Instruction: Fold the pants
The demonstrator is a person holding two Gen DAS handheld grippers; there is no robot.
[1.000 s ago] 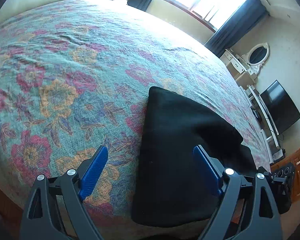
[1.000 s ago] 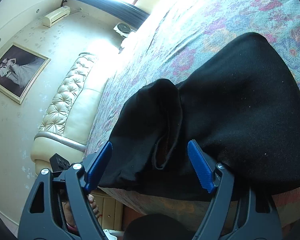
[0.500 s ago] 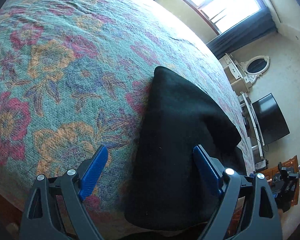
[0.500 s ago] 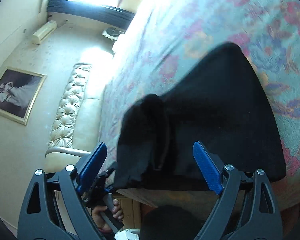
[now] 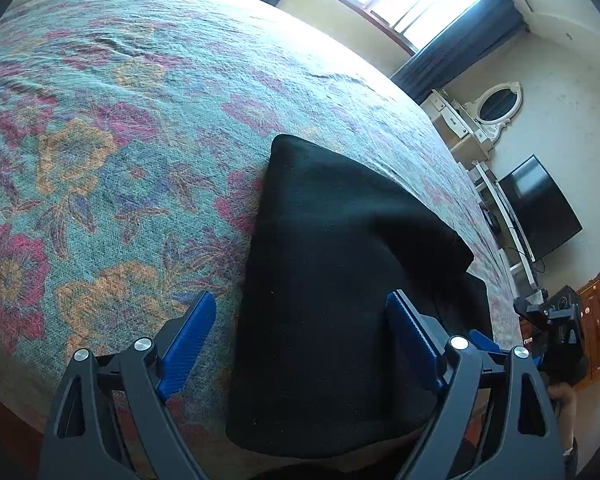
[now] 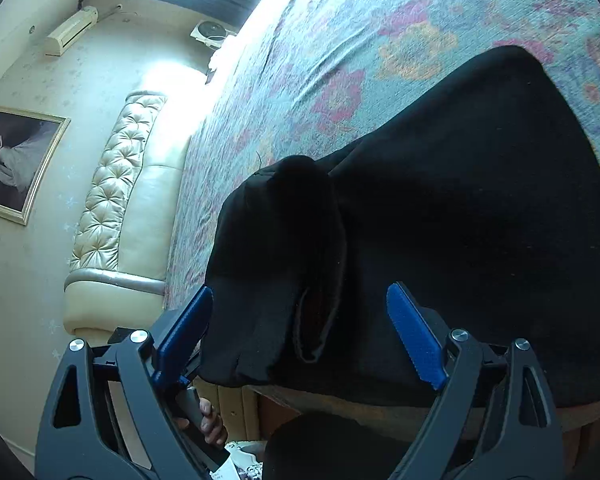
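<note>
I've pulled both tools back level again; left tool (image 5: 300, 340) and right tool (image 6: 300, 332) gape wide, holding nothing. Pants (image 5: 332, 280) lie folded at bed's (image 5: 140, 120) near edge, one flap (image 6: 276, 256) loose.

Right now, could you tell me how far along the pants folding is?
Mostly done, it seems: the black pants lie as a compact folded bundle near the edge of the floral bedspread. Nothing is in hand; the left tongs and right tongs are both open, hovering over the cloth. Left: one end bulges with a loose flap, so it probably needs tucking or another fold.
</note>
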